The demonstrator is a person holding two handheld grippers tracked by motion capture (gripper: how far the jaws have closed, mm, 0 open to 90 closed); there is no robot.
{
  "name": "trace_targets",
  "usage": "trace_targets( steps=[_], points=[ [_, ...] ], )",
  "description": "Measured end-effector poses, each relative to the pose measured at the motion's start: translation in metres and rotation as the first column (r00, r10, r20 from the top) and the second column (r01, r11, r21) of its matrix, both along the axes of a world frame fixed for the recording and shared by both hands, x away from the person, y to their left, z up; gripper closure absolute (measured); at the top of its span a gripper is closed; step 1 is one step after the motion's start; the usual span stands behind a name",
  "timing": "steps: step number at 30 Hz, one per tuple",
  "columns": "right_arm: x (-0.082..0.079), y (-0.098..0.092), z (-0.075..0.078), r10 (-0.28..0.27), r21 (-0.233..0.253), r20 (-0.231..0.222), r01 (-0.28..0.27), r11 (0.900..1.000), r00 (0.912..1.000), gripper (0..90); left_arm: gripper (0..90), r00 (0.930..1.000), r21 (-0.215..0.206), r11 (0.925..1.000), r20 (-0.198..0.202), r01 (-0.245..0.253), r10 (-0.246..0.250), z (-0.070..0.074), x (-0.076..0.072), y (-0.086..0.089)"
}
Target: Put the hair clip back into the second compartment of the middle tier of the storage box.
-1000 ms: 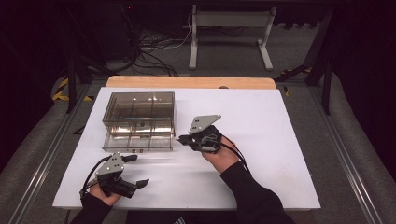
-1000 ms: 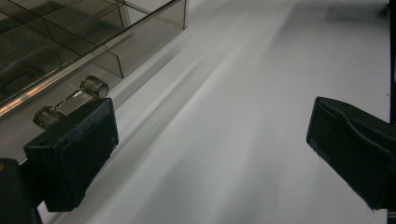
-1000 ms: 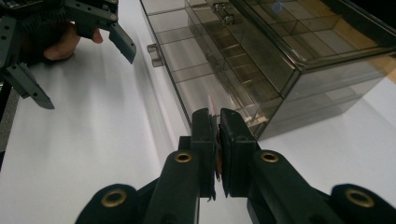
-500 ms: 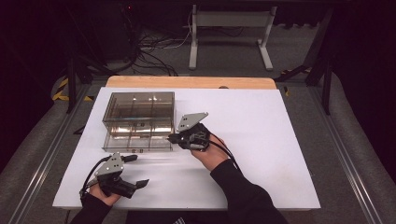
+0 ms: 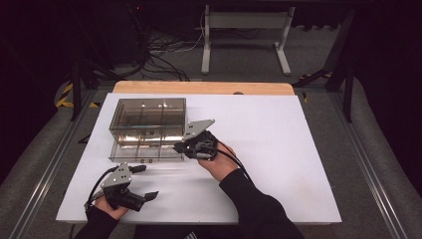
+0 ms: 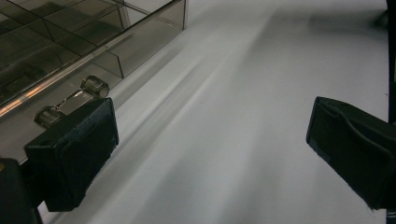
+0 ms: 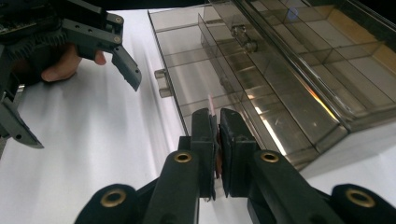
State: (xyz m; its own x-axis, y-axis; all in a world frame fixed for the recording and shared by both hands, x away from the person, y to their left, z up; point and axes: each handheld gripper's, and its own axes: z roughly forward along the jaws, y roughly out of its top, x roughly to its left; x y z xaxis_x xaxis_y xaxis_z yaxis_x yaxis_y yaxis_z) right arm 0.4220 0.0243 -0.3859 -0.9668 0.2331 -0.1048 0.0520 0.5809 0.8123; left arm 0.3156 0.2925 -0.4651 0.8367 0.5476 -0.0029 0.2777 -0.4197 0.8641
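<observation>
A smoky clear drawer cabinet [image 5: 147,117] stands on the white table [image 5: 278,149], its bottom drawer [image 5: 144,152] pulled out toward me. My right gripper [image 5: 177,147] is at the drawer's right end, over its rim. In the right gripper view the right gripper [image 7: 215,116] is shut on a thin pale pink piece [image 7: 211,103] above the open drawer [image 7: 196,70]. My left gripper [image 5: 146,182] rests open near the table's front left, with nothing between its jaws. In the left gripper view the left gripper [image 6: 205,135] sits beside the drawer handle [image 6: 70,102].
The drawer's compartments look empty through the clear plastic. A wooden strip [image 5: 204,87] edges the table's far side. Bare white table extends to the right of the cabinet. Dark floor with cables [image 5: 159,55] and a stand lies beyond.
My right gripper has moved left, from right of the cabinet to the open drawer's right end. The left gripper has stayed near the front left edge.
</observation>
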Motion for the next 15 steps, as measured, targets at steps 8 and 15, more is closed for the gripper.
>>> trace_targets(
  steps=[8,15],
  points=[
    [0.004,0.019,-0.003,0.025,-0.001,-0.005,-0.025,1.000,0.9997,84.9,3.2,0.9999,0.007,0.9999,0.002,-0.010,0.010,-0.001,-0.001,0.000],
    [0.008,0.036,-0.007,0.035,-0.007,-0.012,-0.035,0.999,0.9993,84.9,3.2,1.0000,0.005,1.0000,0.003,-0.006,0.006,-0.001,-0.001,0.000]
  ],
)
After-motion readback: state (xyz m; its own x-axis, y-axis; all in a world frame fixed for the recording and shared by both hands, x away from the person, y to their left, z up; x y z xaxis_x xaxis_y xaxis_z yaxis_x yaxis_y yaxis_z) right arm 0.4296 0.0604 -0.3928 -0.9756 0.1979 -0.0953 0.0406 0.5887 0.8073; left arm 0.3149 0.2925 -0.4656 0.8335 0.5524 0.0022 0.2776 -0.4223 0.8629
